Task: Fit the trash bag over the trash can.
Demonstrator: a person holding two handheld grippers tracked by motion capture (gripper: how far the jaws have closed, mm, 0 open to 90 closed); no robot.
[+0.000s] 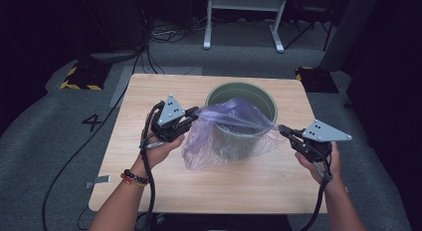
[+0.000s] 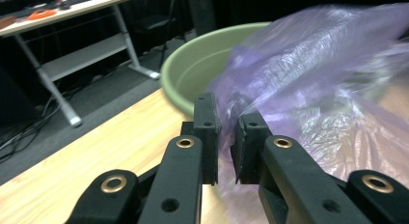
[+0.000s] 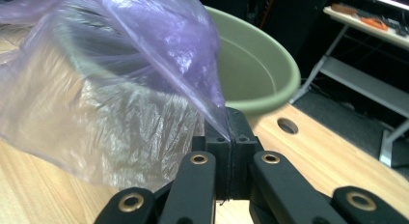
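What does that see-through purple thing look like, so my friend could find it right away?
Look at the light wooden table and find the round green bucket near its far side. Stretched across the bucket's front is a thin purple plastic bag, pinched between the left tongs and right tongs. It is the one crinkly, see-through thing there.

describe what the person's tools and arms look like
Each tool is black with two blocky jaws on brass-riveted links, a grey triangular plate with small holes on top and a black cable trailing back: left tool, right tool. Bare forearms; beaded bracelets on the left wrist.
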